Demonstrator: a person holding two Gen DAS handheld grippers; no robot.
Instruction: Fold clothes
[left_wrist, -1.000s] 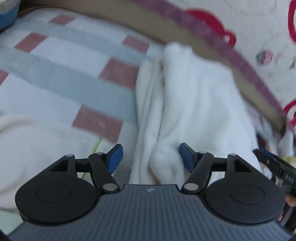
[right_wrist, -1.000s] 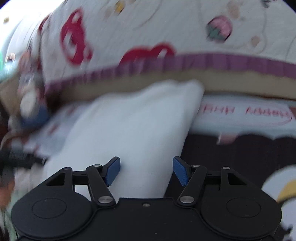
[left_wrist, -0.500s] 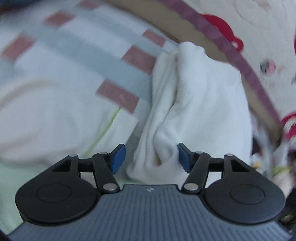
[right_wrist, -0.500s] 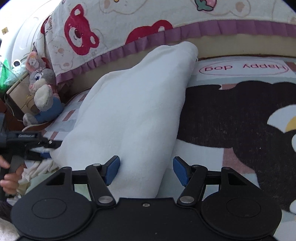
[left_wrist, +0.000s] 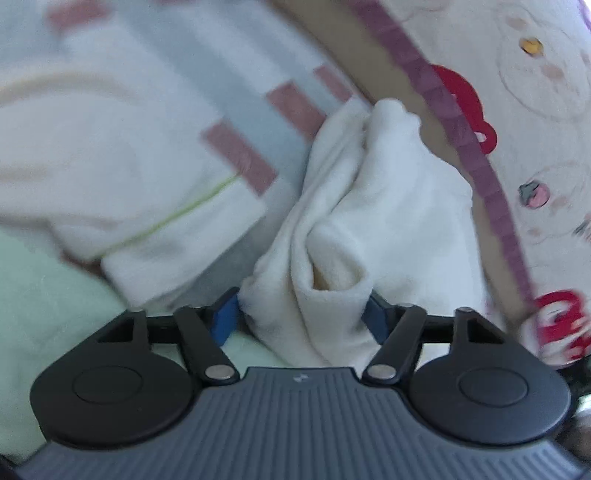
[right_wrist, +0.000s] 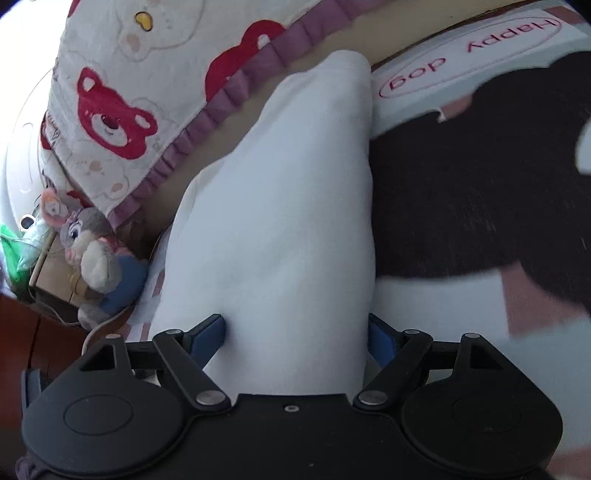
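A white fleece garment (left_wrist: 376, 206) lies in a long bundle beside the bed's edge, and it also shows in the right wrist view (right_wrist: 288, 206). My left gripper (left_wrist: 303, 317) is open, its blue pads either side of one bunched end of the garment. My right gripper (right_wrist: 295, 336) is open around the other end, the cloth filling the gap between its pads. Neither pair of pads squeezes the cloth.
A checked blanket (left_wrist: 236, 110) and a white folded cloth with a green line (left_wrist: 147, 206) lie to the left. A bear-print bedspread with a purple frill (right_wrist: 147, 110) runs behind. A plush rabbit (right_wrist: 92, 254) sits at left. A dark dog-print mat (right_wrist: 480, 184) lies to the right.
Both grippers have moved forward over the garment's ends, so the cloth now sits deeper between the pads. The views have shifted along the bed. The jaws stay open.
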